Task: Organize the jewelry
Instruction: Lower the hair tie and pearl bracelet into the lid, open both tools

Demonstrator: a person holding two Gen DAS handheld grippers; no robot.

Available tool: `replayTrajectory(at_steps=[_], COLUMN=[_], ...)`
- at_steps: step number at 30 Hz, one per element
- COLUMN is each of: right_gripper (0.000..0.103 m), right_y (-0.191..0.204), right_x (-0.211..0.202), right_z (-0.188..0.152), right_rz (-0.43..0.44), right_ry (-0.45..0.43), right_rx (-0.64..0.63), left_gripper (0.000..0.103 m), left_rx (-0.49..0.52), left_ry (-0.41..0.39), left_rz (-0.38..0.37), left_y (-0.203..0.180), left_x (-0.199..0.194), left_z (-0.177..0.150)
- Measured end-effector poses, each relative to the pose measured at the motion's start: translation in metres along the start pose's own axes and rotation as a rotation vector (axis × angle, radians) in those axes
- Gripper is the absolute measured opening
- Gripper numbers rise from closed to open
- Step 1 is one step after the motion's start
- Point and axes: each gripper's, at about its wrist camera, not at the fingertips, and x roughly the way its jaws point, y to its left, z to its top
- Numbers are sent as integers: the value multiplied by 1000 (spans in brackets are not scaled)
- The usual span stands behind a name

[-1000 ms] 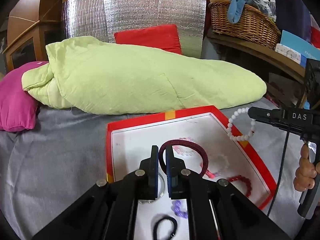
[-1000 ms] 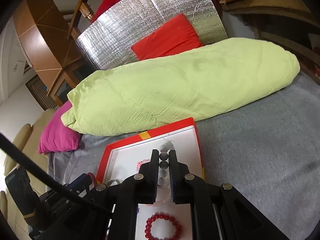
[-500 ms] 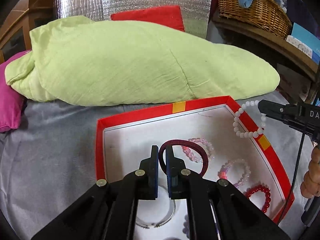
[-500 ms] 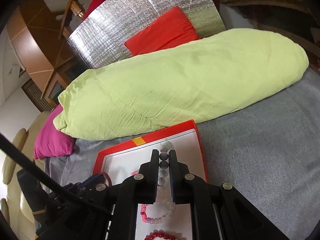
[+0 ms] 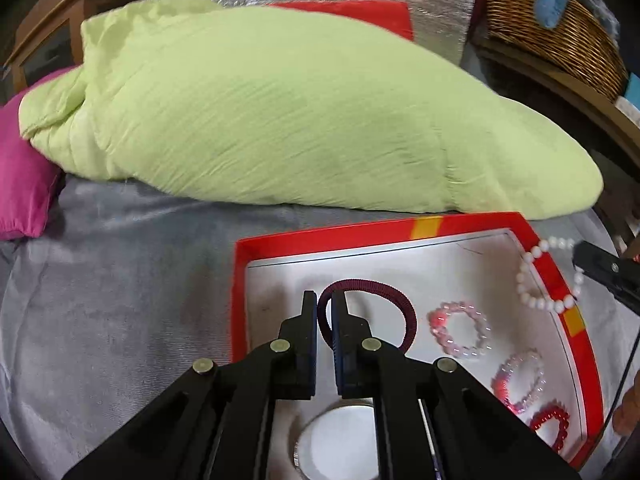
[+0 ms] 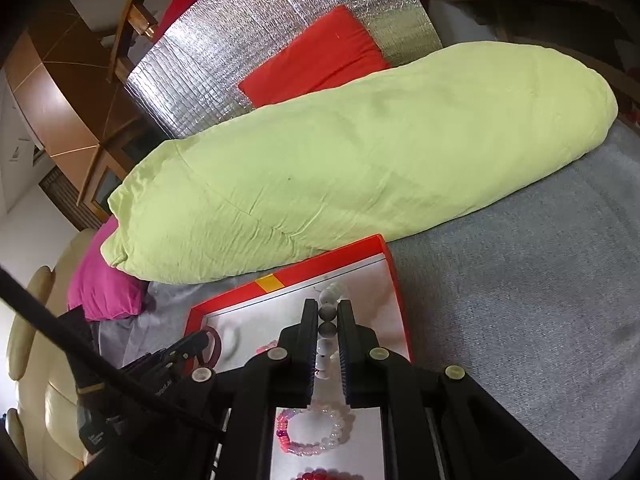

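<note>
Grey bedspread [image 5: 120, 288] under a big light-green pillow [image 5: 280, 120]. In front of the pillow, a red tray [image 5: 360, 236] with a white floor — pink bead bracelets [image 5: 460, 330] lying inside. Above the tray's left part, left gripper [image 5: 325, 300] pinching a maroon hair band [image 5: 384, 304]. Over the right rim, right gripper [image 6: 325, 312] clamped on a white bead bracelet [image 5: 548, 276], loop hanging free.
</note>
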Motion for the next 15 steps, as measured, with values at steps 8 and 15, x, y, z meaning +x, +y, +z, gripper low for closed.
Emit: replayTrajectory(at_steps=[8, 15], right_gripper=[11, 11], right_y=[2, -2], right_x=[6, 12], right_z=[-2, -5], right_rz=[-17, -43], right_ry=[18, 52], right_rx=[-5, 6], left_gripper=[7, 7], left_rx=[-39, -41], left_ry=[51, 80], left_rz=[3, -9], left_y=[9, 8], left_x=[11, 19], left_z=[1, -1])
